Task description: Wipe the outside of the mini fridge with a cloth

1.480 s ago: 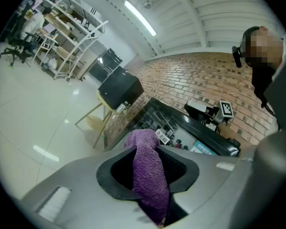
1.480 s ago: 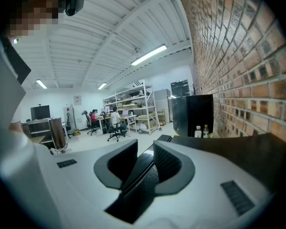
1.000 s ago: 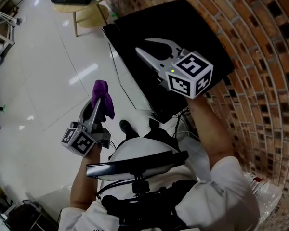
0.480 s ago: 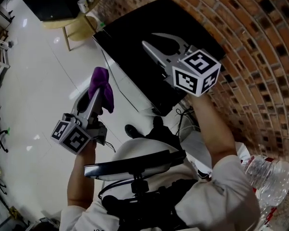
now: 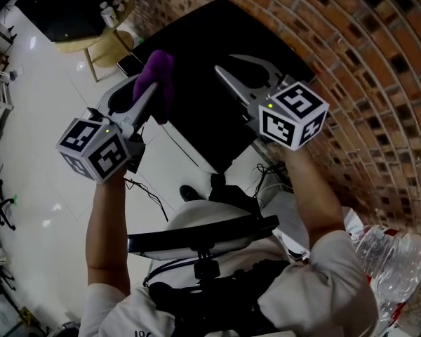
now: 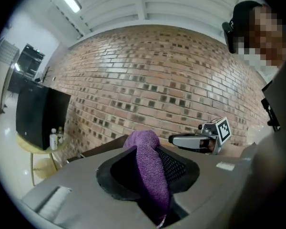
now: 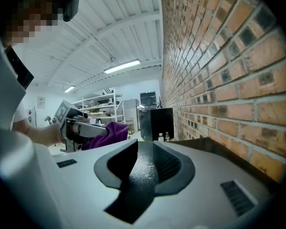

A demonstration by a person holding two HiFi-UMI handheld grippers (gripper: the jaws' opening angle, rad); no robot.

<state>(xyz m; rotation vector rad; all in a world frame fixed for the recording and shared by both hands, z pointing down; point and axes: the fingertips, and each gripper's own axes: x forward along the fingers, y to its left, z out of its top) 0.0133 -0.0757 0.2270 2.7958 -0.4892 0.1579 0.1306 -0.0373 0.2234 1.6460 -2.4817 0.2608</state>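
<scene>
"How far had the wiping got?"

"Hardly begun, it seemed. The left gripper was clamped on the purple cloth, and the right gripper hung beside it, jaws apart and empty. The cloth hovered over the black mini fridge. Contact was unclear, and every face looked left to wipe."

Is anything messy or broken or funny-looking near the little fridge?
Nothing stands out. The black mini fridge by the brick wall looks whole, with no spill or dent showing. The purple cloth is pinched in the left claw, and the right claw is open and empty.
</scene>
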